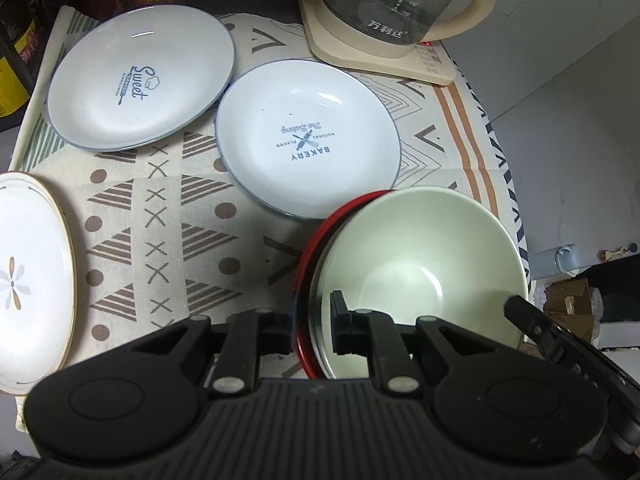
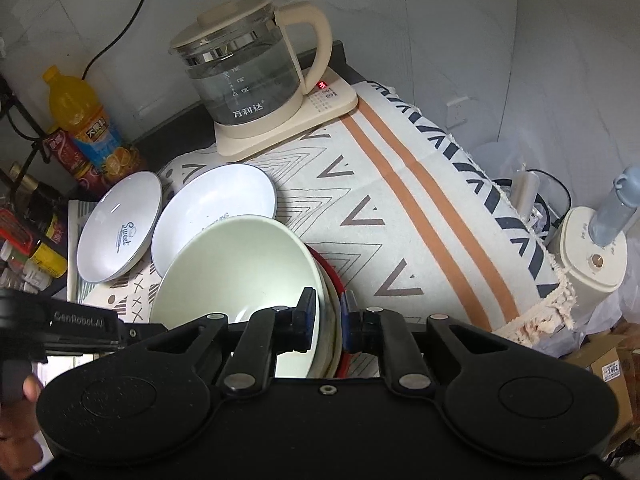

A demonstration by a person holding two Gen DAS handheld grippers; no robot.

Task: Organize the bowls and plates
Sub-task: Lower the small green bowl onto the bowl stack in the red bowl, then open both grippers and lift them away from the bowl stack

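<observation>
Clearly the main risk sits in the stack itself: the pale green bowl (image 1: 420,264) is nested in a red-rimmed bowl (image 1: 310,264), and each hand-held gripper pinches a rim from an opposite side. The left hand-held gripper (image 1: 314,330) is closed over the rims on its side, one finger outside the red edge and one inside the green bowl. The right hand-held gripper (image 2: 326,320) is likewise clamped on the far rim, its jaws nearly together with the bowl walls between them. If one side lifts or tilts ahead of the other, the inner bowl could slide out of the outer one, or a thin glazed rim could slip from the pads.

A second hazard is the "BAKERY" plate (image 1: 308,140), which lies just beside the bowls, its near edge hidden behind the red rim; a swing that way could knock it. The glass kettle (image 2: 248,68) on its cream base stands farther back, well apart.

The green bowl is smooth, glossy and deep, empty inside. The stack sits near the front of the desk on the patterned cloth (image 1: 168,216), with the "Sweet" plate (image 1: 140,76) and a flower-patterned plate (image 1: 32,280) farther left.
</observation>
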